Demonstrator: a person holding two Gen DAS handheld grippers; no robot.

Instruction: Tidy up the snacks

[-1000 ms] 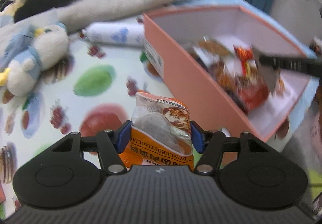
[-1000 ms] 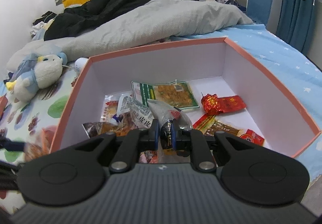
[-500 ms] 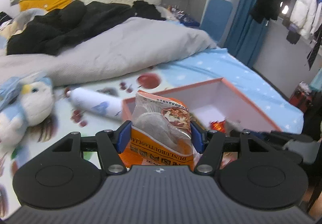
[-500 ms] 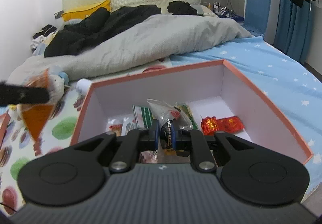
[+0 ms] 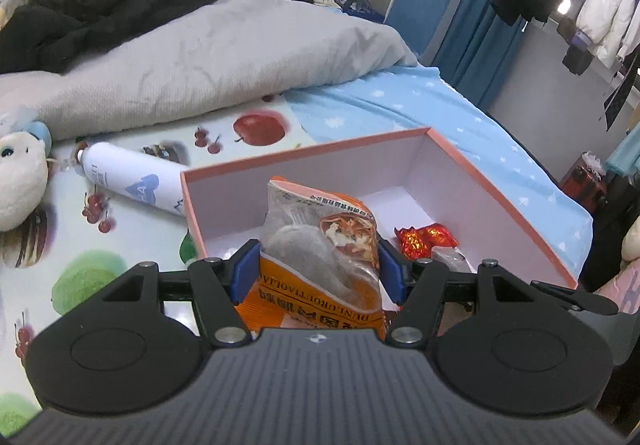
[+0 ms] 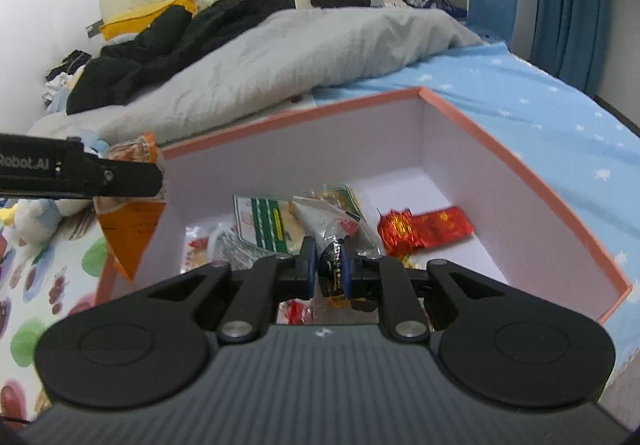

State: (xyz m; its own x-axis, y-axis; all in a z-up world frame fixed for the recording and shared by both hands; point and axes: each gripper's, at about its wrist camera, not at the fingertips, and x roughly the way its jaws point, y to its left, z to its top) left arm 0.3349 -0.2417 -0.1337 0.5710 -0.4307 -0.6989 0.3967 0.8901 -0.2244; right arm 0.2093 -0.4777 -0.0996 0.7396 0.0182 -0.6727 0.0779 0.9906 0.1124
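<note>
Left wrist view: our left gripper (image 5: 318, 265) is clamped on the orange snack bag (image 5: 320, 245), hanging near the pink box (image 5: 500, 181) rim. Right gripper (image 6: 327, 269) pinches a small dark packet (image 6: 332, 273) over the box. Next we'd carry the bag inside, then let go.

Each gripper is matte black plastic: the left gripper (image 5: 318, 269) and the right gripper (image 6: 328, 269) share a ribbed dark-grey housing with a small pale logo at its front edge, flanked by two rounded lobes with raised discs. Angular black linkage arms carry silver screw heads and end in blue finger pads (image 5: 244, 271). Seen from the side, the left one bears white "Robot.AI" lettering.
</note>
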